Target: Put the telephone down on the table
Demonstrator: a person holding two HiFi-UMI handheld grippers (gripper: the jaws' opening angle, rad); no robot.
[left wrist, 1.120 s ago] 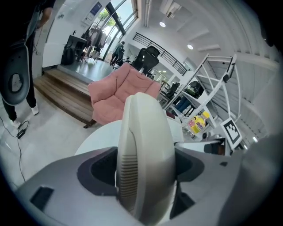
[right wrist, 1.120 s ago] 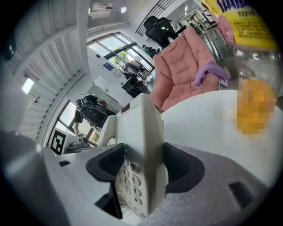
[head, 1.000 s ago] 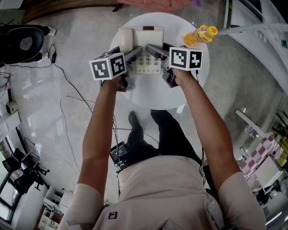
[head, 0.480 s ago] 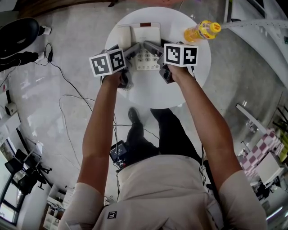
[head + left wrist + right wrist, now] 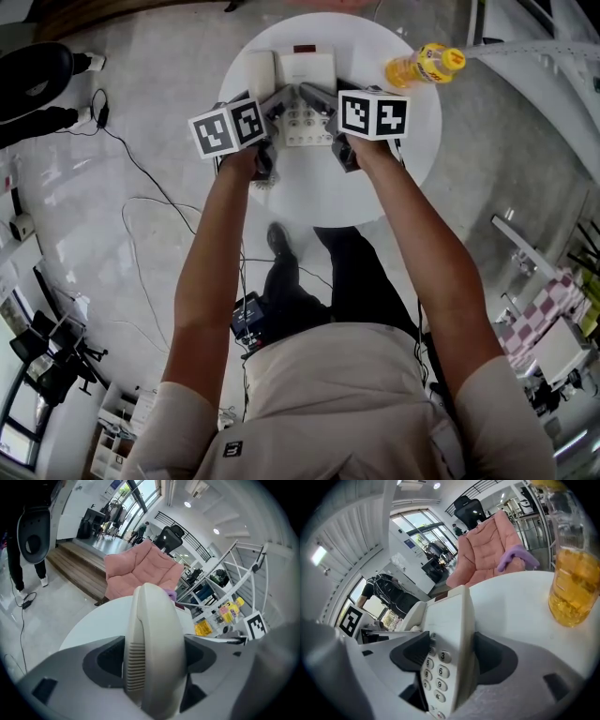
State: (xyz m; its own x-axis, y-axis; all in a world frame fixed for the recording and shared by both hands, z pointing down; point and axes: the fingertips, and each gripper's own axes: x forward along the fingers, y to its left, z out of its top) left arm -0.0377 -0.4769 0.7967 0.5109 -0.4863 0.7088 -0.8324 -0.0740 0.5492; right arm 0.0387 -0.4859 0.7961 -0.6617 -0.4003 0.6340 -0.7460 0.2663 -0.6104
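**White desk [image 5: 370, 183] is holding the telephone [image 5: 305, 67]**

I am squeezing the handset [image 5: 152, 620] with my left gripper [image 5: 152, 658]. My right gripper [image 5: 452, 657] is letting go: its jaws have just been opening, with the telephone's keypad side sitting between them.

Telephone [image 5: 302, 94] on table [image 5: 319, 197], toward far side. Handset [image 5: 260, 73] on telephone's left half, keypad [image 5: 307, 125] to its right. Bottle [image 5: 424, 66] at table's far right edge, apart from telephone. Armchair [image 5: 140, 569] behind table. Cables [image 5: 141, 206] on floor [image 5: 84, 187], left of table.
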